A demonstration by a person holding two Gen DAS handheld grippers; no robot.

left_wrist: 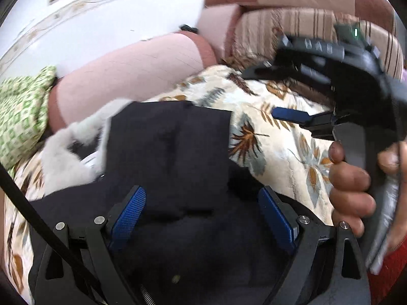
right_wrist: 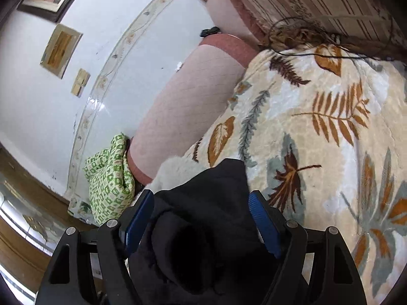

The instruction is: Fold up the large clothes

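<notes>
A dark navy garment (left_wrist: pixel 175 152) with a white fleecy lining (left_wrist: pixel 66 152) lies on a leaf-patterned blanket (left_wrist: pixel 274 137). My left gripper (left_wrist: pixel 201 216) is open, its blue pads wide apart over the dark cloth. My right gripper (left_wrist: pixel 292 115) shows at the right of the left wrist view, held by a hand (left_wrist: pixel 353 193). In the right wrist view the right gripper (right_wrist: pixel 201 218) is open, with a bunched fold of the dark garment (right_wrist: pixel 203 218) lying between its spread pads. The white lining (right_wrist: pixel 178 172) shows just beyond.
A pink bolster (left_wrist: pixel 132 68) (right_wrist: pixel 188 96) lies along the wall side of the blanket (right_wrist: pixel 318 132). A green-patterned cloth (left_wrist: pixel 23 111) (right_wrist: pixel 109 178) sits at its end. Striped cushions (left_wrist: pixel 292 33) stand behind.
</notes>
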